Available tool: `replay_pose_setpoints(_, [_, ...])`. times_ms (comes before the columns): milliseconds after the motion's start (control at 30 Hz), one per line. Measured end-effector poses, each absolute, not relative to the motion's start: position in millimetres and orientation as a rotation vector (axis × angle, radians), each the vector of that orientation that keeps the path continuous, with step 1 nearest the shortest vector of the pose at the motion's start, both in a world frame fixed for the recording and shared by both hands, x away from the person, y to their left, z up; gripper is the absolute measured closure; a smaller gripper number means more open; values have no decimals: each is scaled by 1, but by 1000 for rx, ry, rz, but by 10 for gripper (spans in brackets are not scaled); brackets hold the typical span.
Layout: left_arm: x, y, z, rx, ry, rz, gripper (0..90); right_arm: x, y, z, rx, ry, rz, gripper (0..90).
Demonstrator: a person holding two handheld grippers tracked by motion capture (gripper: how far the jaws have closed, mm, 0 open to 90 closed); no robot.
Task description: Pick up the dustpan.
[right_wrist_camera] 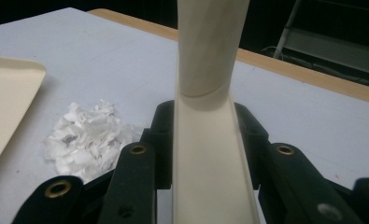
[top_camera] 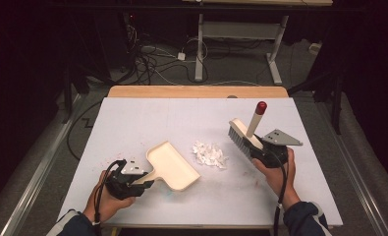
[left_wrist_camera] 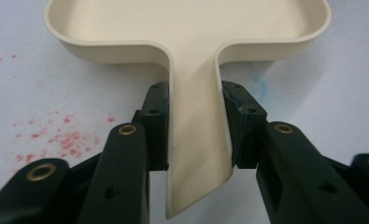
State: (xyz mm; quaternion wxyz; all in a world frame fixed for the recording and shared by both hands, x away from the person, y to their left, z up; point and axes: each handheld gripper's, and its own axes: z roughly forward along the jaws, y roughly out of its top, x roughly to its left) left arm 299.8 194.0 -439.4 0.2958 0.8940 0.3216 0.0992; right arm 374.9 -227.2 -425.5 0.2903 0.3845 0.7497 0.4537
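Resting flat, cream dustpan (top_camera: 173,166) faces white paper scraps (top_camera: 209,154).

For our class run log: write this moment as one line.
left gripper: shut on dustpan handle | right gripper: shut on brush | paper scraps: between them

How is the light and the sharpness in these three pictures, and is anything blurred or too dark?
High view: the white table is evenly lit, the room around it nearly black. Left gripper view: the dustpan is sharp and casts a soft shadow. Right gripper view: the brush handle, very close, looks soft, while the paper scraps stay fairly clear.
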Motion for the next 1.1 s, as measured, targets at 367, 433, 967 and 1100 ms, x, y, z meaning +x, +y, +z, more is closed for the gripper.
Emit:
replay_pose_setpoints(367, [302,188,-444,2388,839,201,633,394,-207,-433,1054,1997,1171,674])
replay_pose_setpoints(433, [302,186,-445,2399,834,199,633,397,-206,-435,1052,1993,1168,674])
replay_pose_setpoints(967, [304,178,-448,2414,815,204,632,404,-178,-449,1020,2015,1157,674])
replay_pose_setpoints(1100, [304,177,-448,2417,813,209,632,403,-174,-450,1014,2027,1170,674])
